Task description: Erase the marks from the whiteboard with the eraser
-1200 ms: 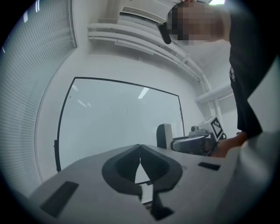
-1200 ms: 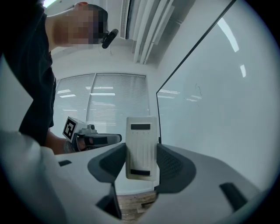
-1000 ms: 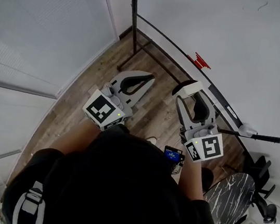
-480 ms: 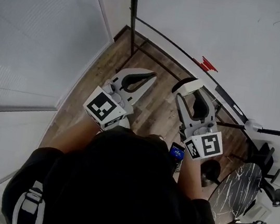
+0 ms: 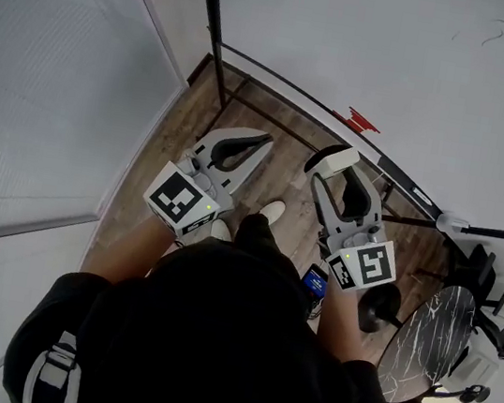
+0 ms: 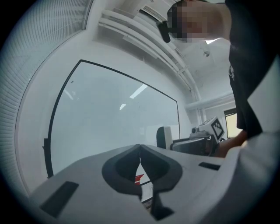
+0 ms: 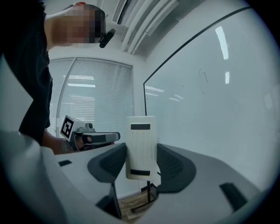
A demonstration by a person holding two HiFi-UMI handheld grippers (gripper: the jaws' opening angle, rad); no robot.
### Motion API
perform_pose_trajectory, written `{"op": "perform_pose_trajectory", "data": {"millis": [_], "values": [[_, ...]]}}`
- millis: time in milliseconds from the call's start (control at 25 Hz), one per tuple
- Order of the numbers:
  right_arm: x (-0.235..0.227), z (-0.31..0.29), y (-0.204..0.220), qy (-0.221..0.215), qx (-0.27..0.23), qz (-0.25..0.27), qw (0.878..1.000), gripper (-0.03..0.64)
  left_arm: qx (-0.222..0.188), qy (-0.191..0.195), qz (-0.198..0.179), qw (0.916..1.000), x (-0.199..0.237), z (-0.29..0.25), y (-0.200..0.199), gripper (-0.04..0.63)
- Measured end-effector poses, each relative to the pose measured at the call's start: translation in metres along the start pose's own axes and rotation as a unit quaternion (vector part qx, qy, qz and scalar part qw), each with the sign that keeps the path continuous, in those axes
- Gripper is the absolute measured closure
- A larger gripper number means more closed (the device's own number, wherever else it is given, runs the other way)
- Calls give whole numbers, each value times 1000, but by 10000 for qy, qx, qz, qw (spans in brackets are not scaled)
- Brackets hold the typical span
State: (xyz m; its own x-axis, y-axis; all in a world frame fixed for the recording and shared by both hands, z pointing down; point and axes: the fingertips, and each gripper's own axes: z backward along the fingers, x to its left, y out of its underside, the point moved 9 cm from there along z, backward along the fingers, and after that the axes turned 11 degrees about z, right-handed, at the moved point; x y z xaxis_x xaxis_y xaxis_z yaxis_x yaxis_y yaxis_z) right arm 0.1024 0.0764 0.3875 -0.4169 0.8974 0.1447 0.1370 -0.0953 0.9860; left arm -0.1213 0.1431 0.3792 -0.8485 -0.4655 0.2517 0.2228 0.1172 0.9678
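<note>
The whiteboard (image 5: 399, 48) fills the upper right of the head view, with faint pen marks (image 5: 491, 36) near its top edge. My right gripper (image 5: 329, 165) is shut on the white eraser (image 5: 337, 162), held upright between its pads in the right gripper view as the eraser (image 7: 141, 146). The marks (image 7: 202, 78) show faintly on the board above and to the right of it; the eraser is apart from the board. My left gripper (image 5: 264, 139) hangs beside it, shut with nothing between its jaws, and faces the whiteboard (image 6: 113, 113).
A red object (image 5: 357, 120) lies on the board's bottom ledge. The black stand post (image 5: 217, 34) rises at the board's left edge. A dark round table (image 5: 421, 341) and office chairs (image 5: 483, 327) stand at the lower right. Window blinds (image 5: 52, 88) cover the left wall.
The view has swung so that more of the whiteboard and its marks show. Both grippers keep their hold and spacing, shifted slightly lower against the floor.
</note>
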Motion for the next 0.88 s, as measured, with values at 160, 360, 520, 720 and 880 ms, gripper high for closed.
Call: {"op": "perform_pose_trajectory", "data": {"millis": [160, 360, 520, 720, 880], "values": [[-38, -8, 0, 168, -22, 62, 9998, 396, 42, 49, -141, 9999, 9, -36, -9, 591], [-96, -22, -2, 385, -65, 30, 9992, 396, 75, 99, -346, 9993, 22, -92, -28, 591], [-136, -29, -4, 534, -79, 138, 9984, 396, 50, 169, -416, 9990, 32, -137, -41, 591], [-181, -32, -12, 840, 120, 418, 9955, 396, 56, 243, -461, 9986, 42, -191, -58, 591], [-201, -31, -19, 1132, 212, 507, 9921, 396, 63, 352, -474, 9982, 48, -218, -71, 591]]}}
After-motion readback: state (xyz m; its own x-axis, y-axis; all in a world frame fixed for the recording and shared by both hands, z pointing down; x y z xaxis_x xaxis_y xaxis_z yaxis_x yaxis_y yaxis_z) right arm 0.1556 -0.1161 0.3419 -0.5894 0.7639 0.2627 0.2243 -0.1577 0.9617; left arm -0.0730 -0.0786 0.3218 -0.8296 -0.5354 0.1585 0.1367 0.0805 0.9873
